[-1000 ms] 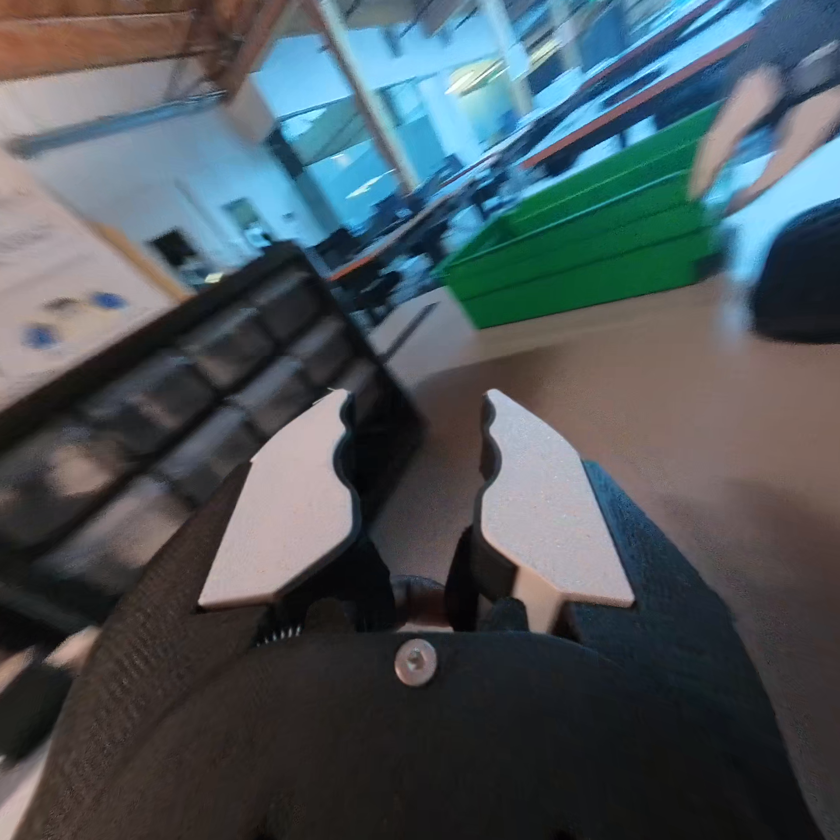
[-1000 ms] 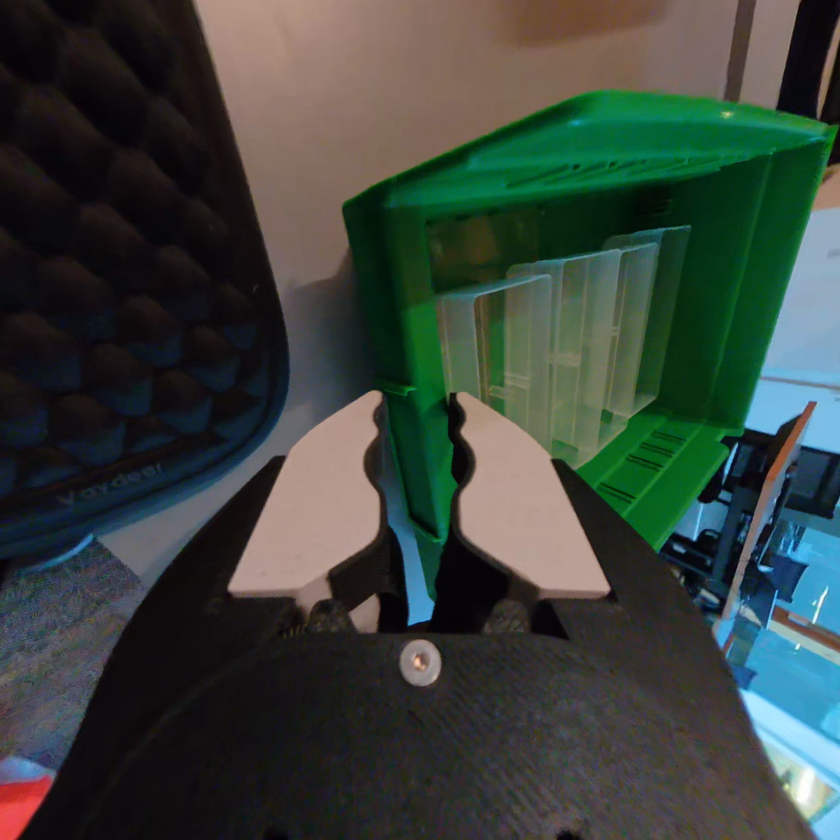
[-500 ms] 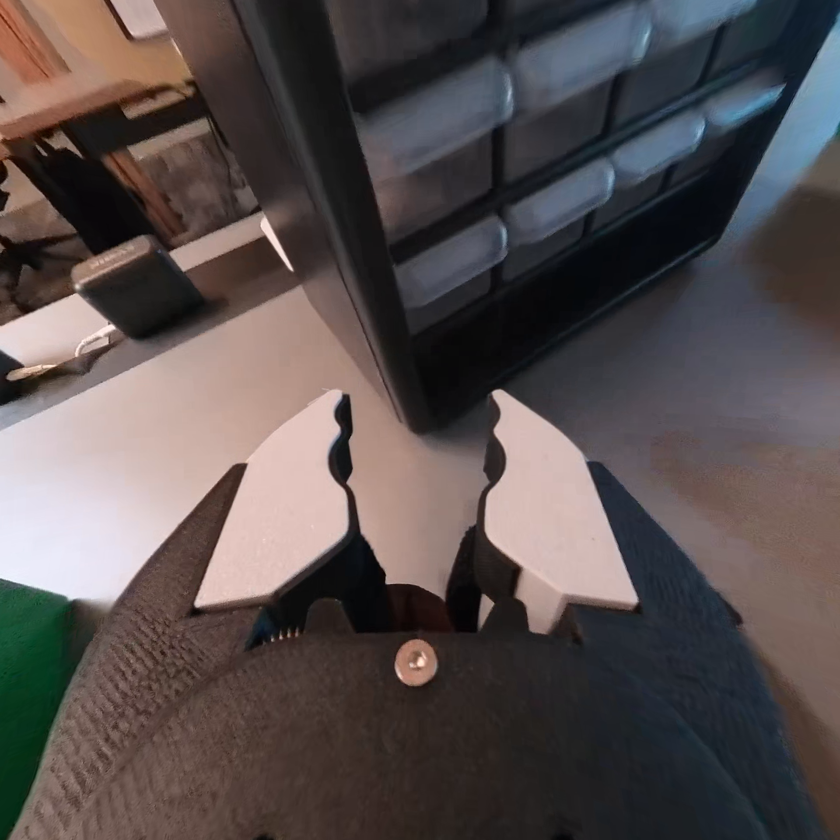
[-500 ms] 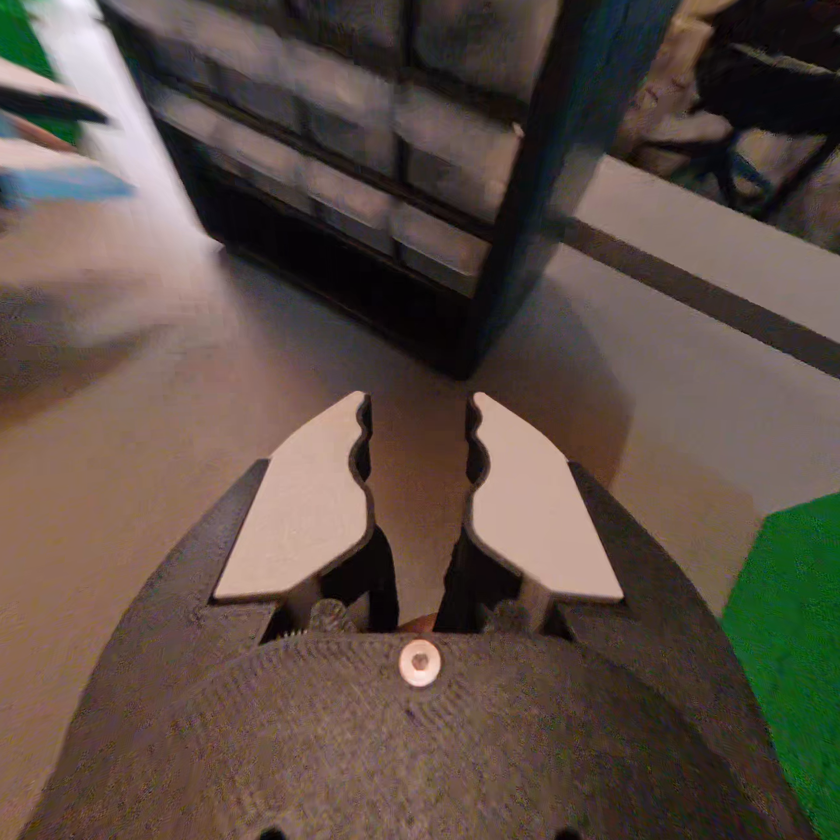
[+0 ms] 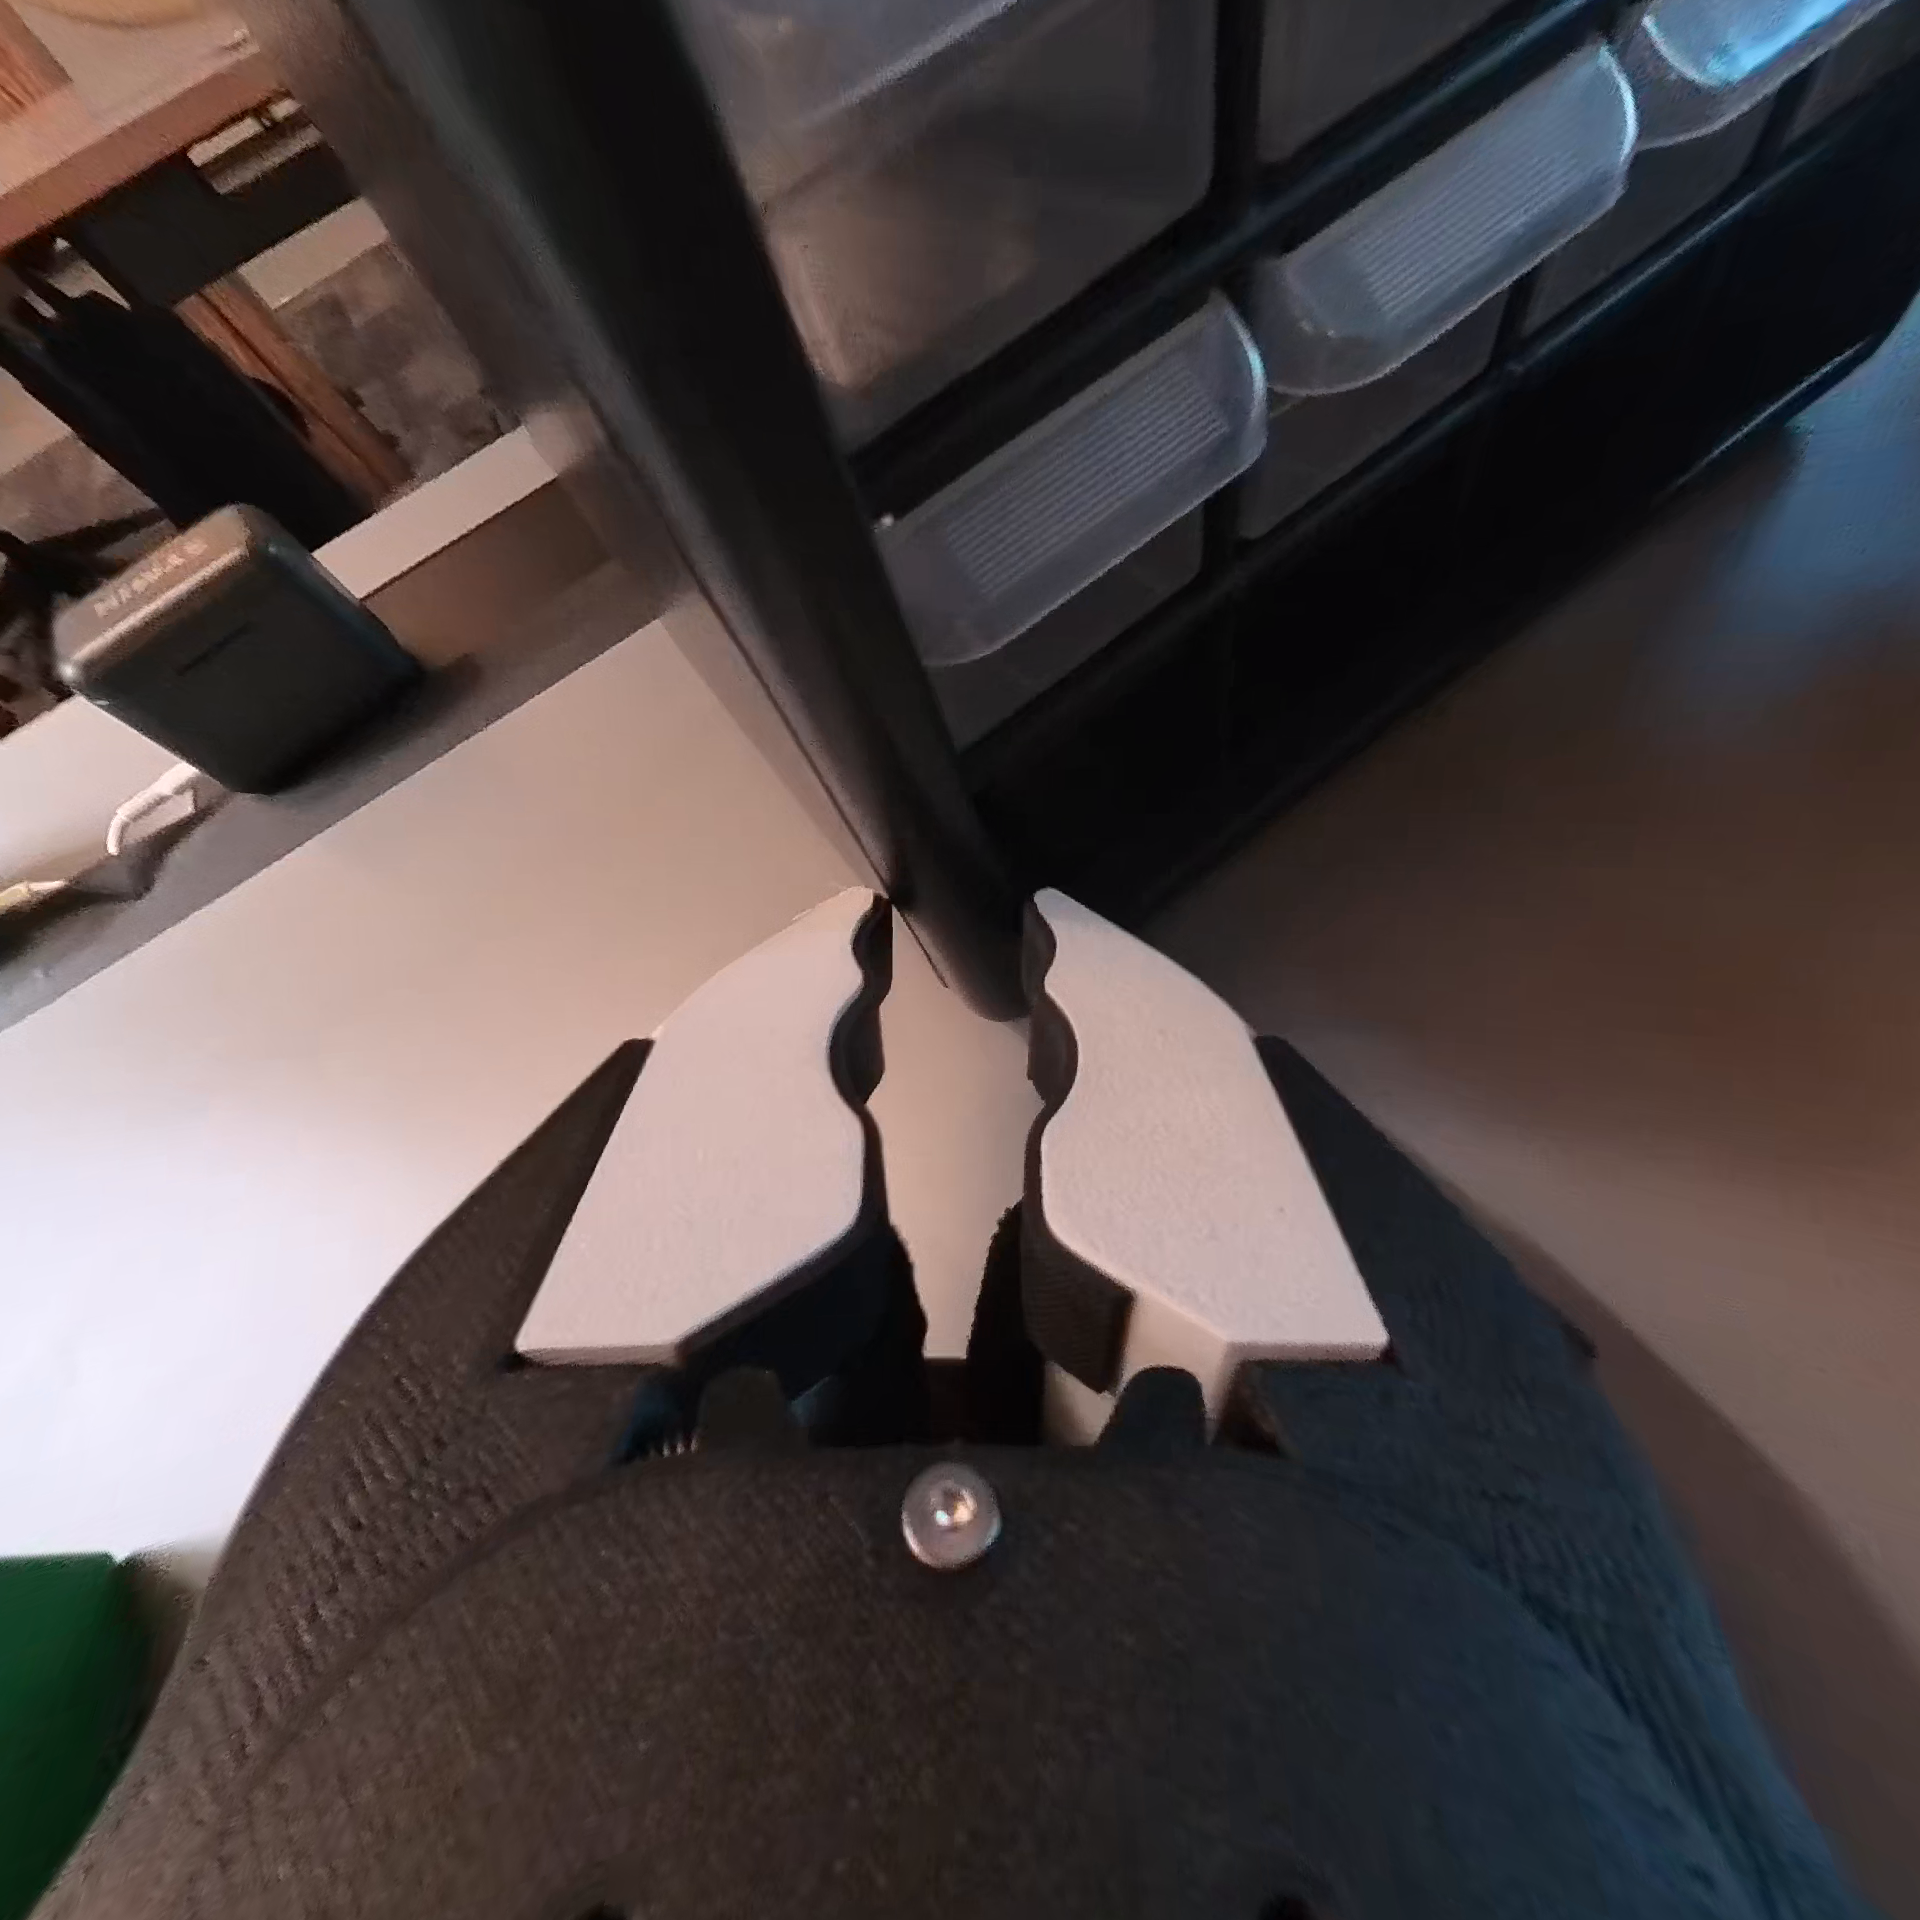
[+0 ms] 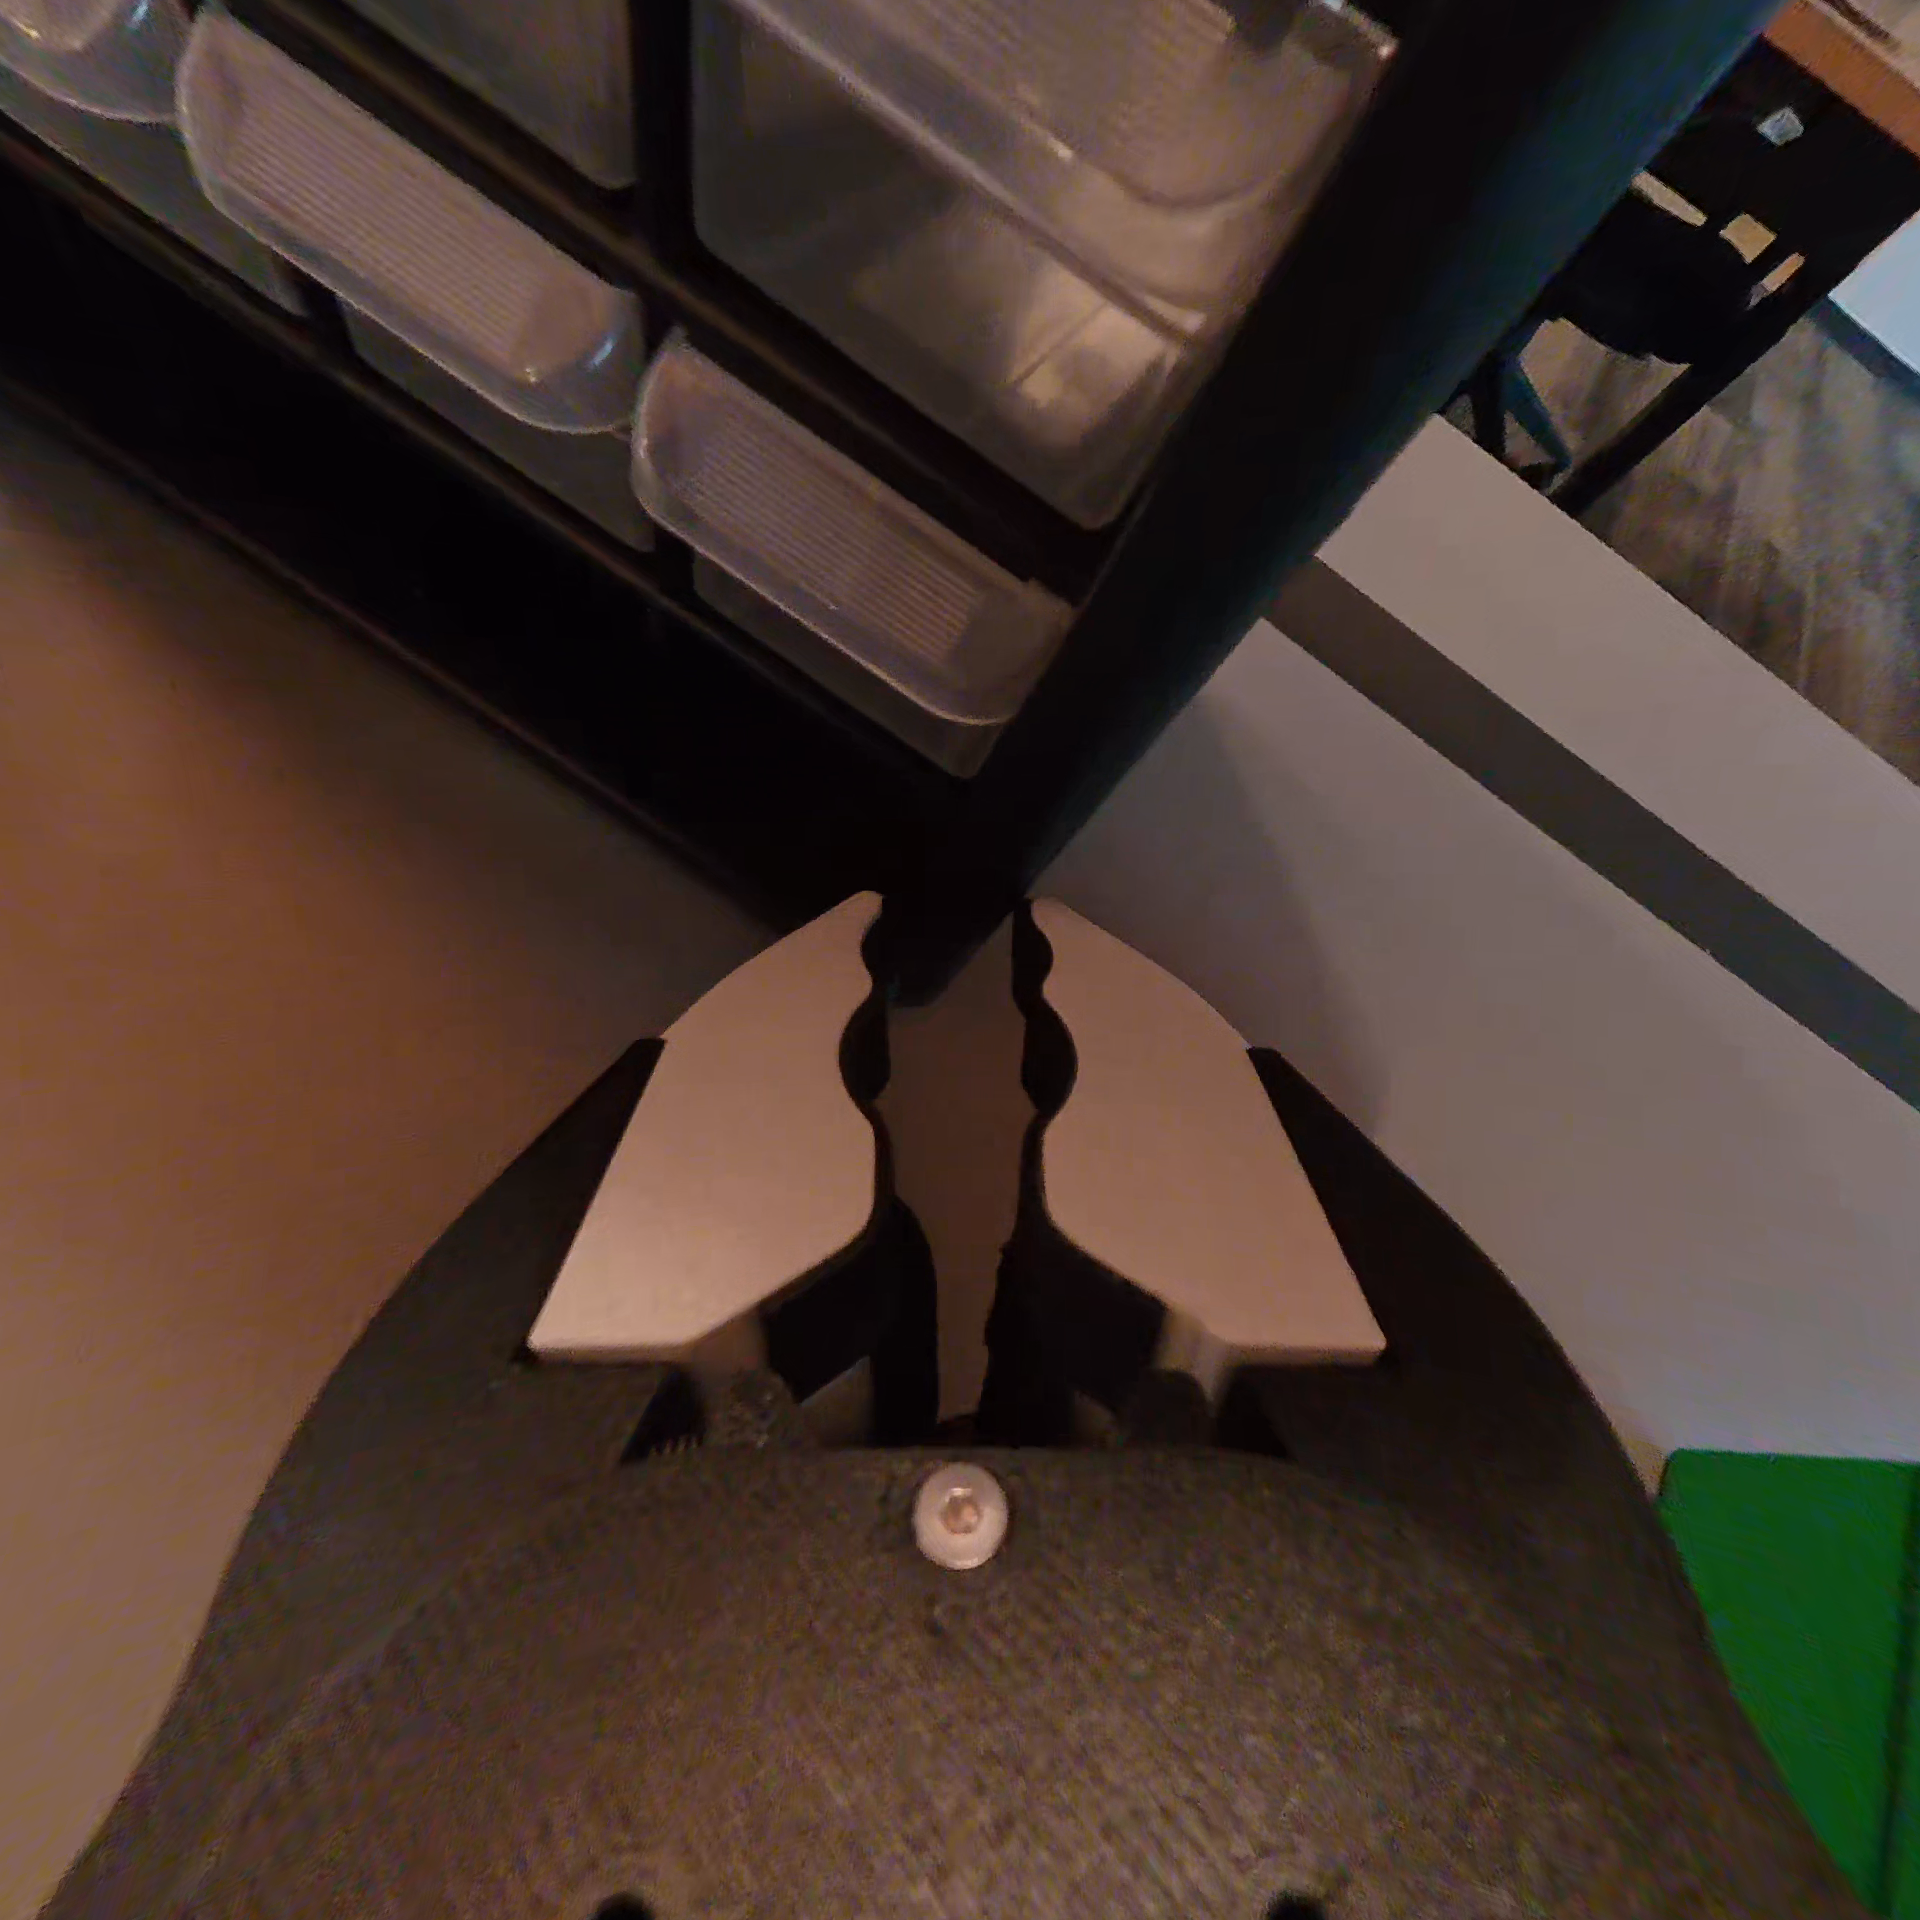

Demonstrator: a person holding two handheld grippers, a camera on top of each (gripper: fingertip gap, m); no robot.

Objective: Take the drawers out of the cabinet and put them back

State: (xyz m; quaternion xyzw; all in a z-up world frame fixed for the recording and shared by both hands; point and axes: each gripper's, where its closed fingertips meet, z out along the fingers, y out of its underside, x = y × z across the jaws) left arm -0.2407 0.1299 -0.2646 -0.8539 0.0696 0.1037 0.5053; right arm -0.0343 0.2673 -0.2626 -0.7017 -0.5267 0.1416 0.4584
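Both claws sat low on the table, each straddling a bottom front corner of the black cabinet [image 5: 790, 540]. Our left claw [image 5: 956, 920] had its fingers narrowed around the cabinet's left corner post, the right finger touching it and the left one just beside it (we could not tell whether it truly pinched). Our right claw [image 6: 948, 914] flanked the right corner post [image 6: 1195, 665] in the same way, its fingers part closed and the post's foot just entering the gap, with daylight still showing on the right side.

The clear drawers [image 5: 1070, 520] all sat pushed in, and none was out. From the left claw they lay to the far right, running away in a row; from the right claw the nearest drawer [image 6: 831, 561] lay to the far left. Each drawer's long axis ran back into the cabinet, so we judged the pull must come straight toward us. The corner drawers were about equally near their own claws.
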